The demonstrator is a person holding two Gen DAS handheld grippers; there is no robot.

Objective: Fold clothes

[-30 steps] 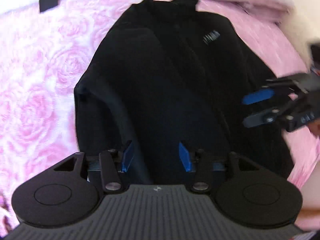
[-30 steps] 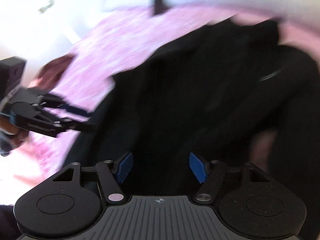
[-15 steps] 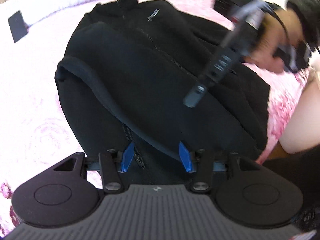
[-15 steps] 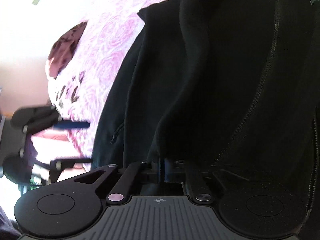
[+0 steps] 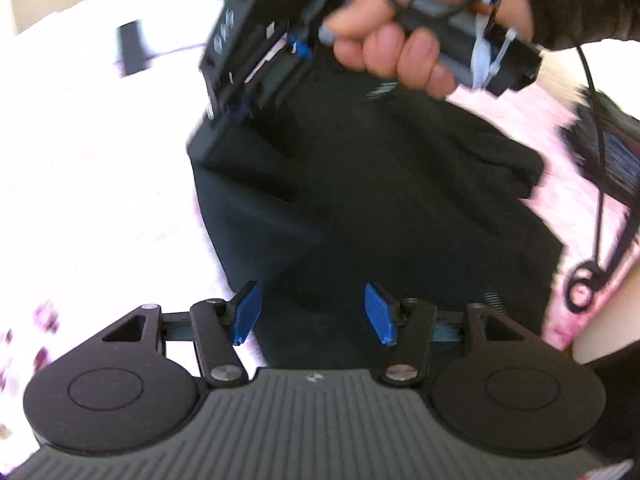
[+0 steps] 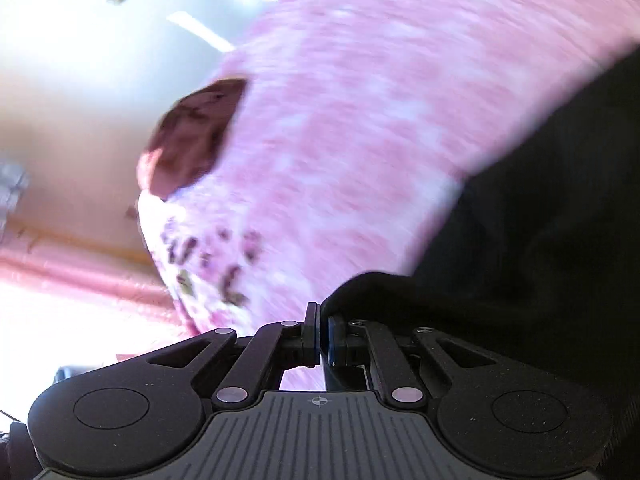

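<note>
The black jacket [image 5: 380,208] lies on the pink bedspread [image 6: 360,120], partly doubled over itself. The right gripper [image 6: 320,336] has its jaws pressed together on a fold of the jacket's edge and holds it lifted above the bed, on the far side of the left wrist view; a hand [image 5: 404,44] carries it. The left gripper [image 5: 312,312] has its jaws wide apart with nothing between them, and it hangs over the near hem.

In my judgement the step is to lay the pinched part across the body. To do this well, the pinch must hold firm until the cloth lies flat, the travel should be low, and the edge should meet the edge under it.
</note>
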